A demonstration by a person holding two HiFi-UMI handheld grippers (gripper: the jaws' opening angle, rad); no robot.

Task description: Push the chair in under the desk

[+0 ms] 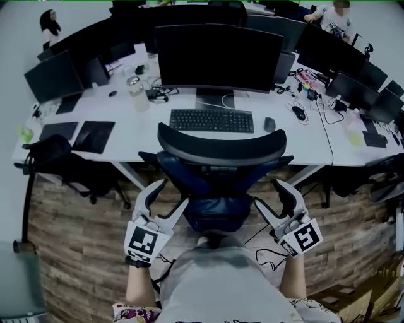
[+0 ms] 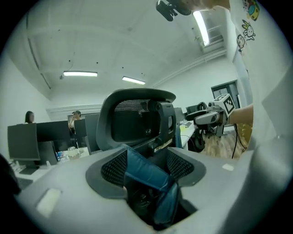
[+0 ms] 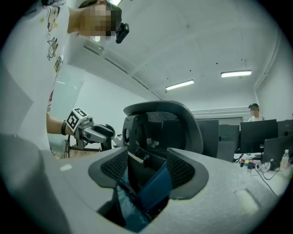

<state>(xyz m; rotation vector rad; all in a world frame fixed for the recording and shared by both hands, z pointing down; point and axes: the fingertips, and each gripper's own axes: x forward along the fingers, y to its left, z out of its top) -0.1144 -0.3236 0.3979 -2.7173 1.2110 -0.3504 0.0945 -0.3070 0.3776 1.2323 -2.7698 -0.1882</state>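
The office chair [image 1: 221,146] has a grey curved headrest and a dark blue back. It stands before the white desk [image 1: 145,129], with its seat partly under the desk's edge. My left gripper [image 1: 169,195] is at the left side of the chair's back, my right gripper [image 1: 268,194] at the right side. In the left gripper view the blue edge of the back [image 2: 146,171] lies between the open jaws. The right gripper view has the same blue edge [image 3: 153,187] in its gap. Whether the pads touch it I cannot tell.
On the desk stand a large monitor [image 1: 218,57], a keyboard [image 1: 211,120] and a mouse [image 1: 269,124]. Another dark chair [image 1: 63,164] stands to the left. Cables [image 1: 268,255] lie on the wooden floor at the right. A person [image 1: 331,16] sits at the far desks.
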